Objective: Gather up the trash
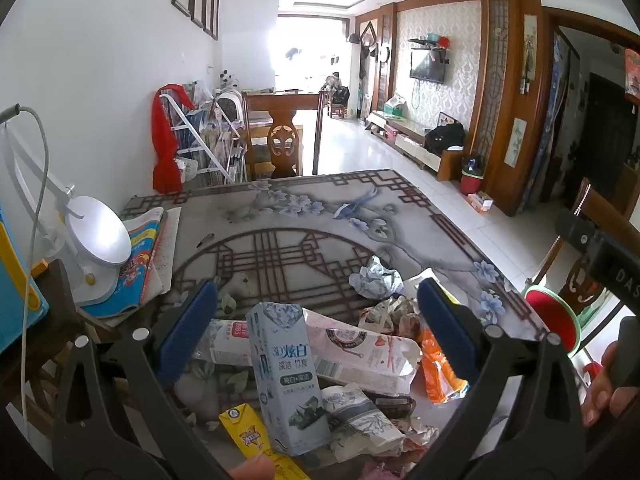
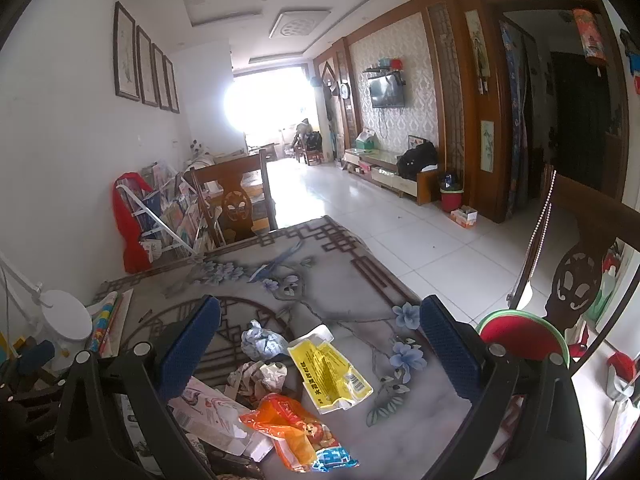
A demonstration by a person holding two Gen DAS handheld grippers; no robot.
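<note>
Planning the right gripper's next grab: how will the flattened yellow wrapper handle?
The yellow wrapper is probably very light and floppy: it lies creased and torn open on the table. Its glossy film may slip. Lying flat, it will likely slide if pushed.

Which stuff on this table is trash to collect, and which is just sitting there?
Trash: toothpaste box, crumpled blue-white paper, yellow wrapper, orange snack bag.
Just there: white desk lamp, children's book, red-seated stool.

The pale blue-grey upright toothpaste carton reads "3D炫白" with "深洁 竹炭" beneath. The black gripper body at the right edge shows "DAS". The yellow flattened wrapper's print is too blurred to read.
</note>
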